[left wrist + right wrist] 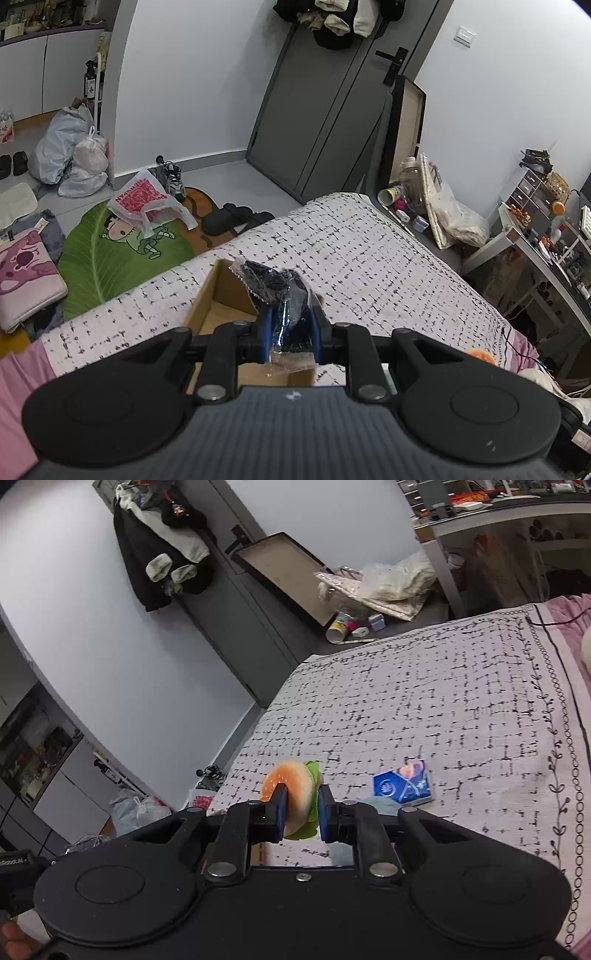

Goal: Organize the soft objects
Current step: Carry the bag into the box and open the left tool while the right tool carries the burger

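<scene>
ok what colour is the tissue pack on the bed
Blue, with a pinkish picture on it; right wrist view.

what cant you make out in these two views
- Inside of the cardboard box, left wrist view: the left gripper and its dark item in clear wrap cover much of it.
- Far side of the burger toy, right wrist view: hidden by the right gripper fingers.
- Print on the blue tissue pack: too small.
- The box never shows in the right view.
</scene>
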A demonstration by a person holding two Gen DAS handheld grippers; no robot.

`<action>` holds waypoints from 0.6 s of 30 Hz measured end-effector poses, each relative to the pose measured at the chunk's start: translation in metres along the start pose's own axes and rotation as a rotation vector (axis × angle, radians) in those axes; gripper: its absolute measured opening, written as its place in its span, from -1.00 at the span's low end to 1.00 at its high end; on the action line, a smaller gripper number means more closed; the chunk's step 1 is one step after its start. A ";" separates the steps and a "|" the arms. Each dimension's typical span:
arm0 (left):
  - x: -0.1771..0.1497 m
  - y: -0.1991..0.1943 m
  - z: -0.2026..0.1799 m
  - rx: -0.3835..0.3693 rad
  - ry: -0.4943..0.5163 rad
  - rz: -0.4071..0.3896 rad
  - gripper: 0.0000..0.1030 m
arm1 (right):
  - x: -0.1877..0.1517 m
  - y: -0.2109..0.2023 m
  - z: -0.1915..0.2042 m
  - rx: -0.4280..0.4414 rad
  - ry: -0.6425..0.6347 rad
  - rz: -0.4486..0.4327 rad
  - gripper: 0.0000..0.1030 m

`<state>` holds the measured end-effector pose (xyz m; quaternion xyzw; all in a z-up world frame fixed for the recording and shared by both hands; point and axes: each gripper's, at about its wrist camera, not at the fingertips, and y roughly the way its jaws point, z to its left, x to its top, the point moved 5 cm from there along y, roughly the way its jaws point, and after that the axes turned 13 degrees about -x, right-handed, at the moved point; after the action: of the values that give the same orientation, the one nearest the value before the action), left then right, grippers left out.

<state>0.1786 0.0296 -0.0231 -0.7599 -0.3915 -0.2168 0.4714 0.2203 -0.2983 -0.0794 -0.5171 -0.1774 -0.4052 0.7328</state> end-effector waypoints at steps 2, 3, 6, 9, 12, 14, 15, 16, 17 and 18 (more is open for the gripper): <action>0.002 0.003 0.007 -0.001 -0.001 0.003 -0.61 | -0.001 0.001 0.006 0.006 -0.012 -0.006 -0.67; 0.003 0.005 0.010 0.000 0.000 0.006 -0.61 | -0.002 0.002 0.010 0.009 -0.019 -0.009 -0.67; 0.005 0.009 0.020 0.004 0.001 0.010 -0.61 | -0.004 0.003 0.020 0.021 -0.040 -0.017 -0.67; 0.005 0.015 0.032 0.005 -0.013 0.019 -0.61 | -0.006 0.005 0.027 0.025 -0.051 -0.022 -0.67; 0.006 0.022 0.044 0.007 -0.021 0.027 -0.61 | -0.009 0.008 0.038 0.033 -0.067 -0.028 -0.67; 0.007 0.027 0.053 0.005 -0.033 0.032 -0.61 | -0.012 0.011 0.046 0.037 -0.087 -0.031 -0.67; 0.008 0.029 0.057 0.004 -0.038 0.033 -0.61 | -0.013 0.013 0.049 0.039 -0.094 -0.031 -0.67; 0.008 0.032 0.061 0.004 -0.044 0.035 -0.61 | -0.015 0.015 0.054 0.042 -0.102 -0.029 -0.67; 0.008 0.035 0.065 0.002 -0.051 0.037 -0.61 | -0.017 0.017 0.059 0.046 -0.109 -0.024 -0.67; 0.009 0.038 0.069 -0.003 -0.057 0.040 -0.61 | -0.019 0.019 0.064 0.052 -0.111 -0.016 -0.67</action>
<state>0.2117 0.0847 -0.0700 -0.7742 -0.3893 -0.1860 0.4631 0.2335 -0.2302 -0.0783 -0.5180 -0.2325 -0.3769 0.7318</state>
